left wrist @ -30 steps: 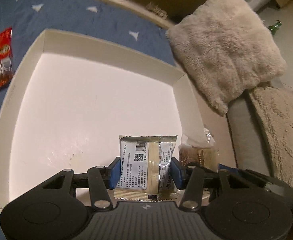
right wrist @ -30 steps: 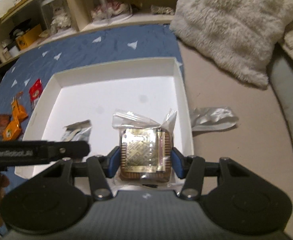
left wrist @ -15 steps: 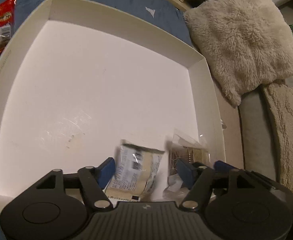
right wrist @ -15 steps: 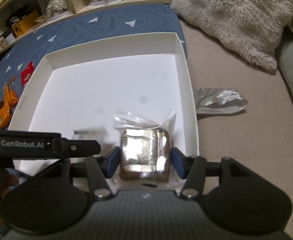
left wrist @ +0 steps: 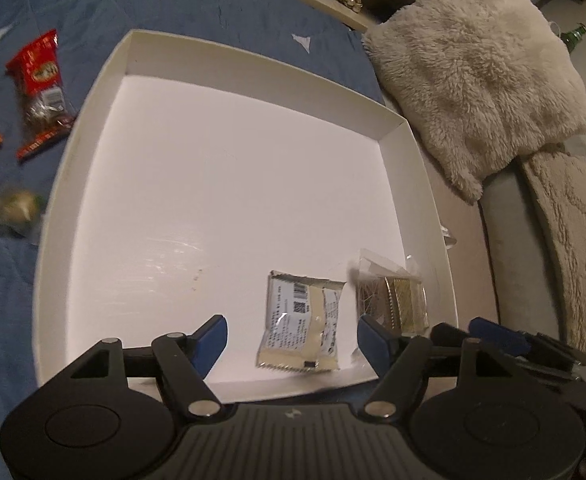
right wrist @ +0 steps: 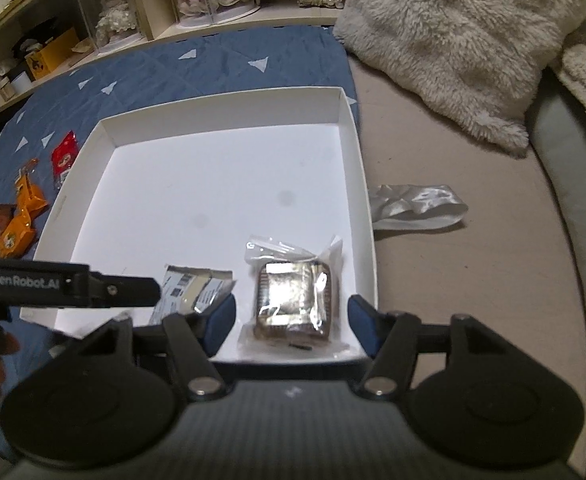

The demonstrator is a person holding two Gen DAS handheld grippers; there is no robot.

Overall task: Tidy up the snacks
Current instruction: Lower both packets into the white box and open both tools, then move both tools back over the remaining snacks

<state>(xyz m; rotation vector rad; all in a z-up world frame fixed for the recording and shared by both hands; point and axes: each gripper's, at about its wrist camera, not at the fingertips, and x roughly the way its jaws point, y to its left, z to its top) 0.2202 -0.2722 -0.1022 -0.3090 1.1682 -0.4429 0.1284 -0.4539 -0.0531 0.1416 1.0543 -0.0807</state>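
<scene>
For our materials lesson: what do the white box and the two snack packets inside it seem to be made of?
White box: probably matte cardboard, with thin folded walls and a scuffed floor. Pale packet: likely printed plastic film, with crimped zigzag ends and a barcode. Biscuit packet: clear glossy plastic, since it glares and the brown biscuits show through.

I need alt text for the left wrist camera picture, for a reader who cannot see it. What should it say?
The open left gripper hovers over a shallow white box, its jaws just opened, with a pale barcode-labelled snack packet lying loose between them. A clear-wrapped brown snack lies beside it near the box's right wall. More snacks, including a red packet, lie on the blue quilt at left.
</scene>
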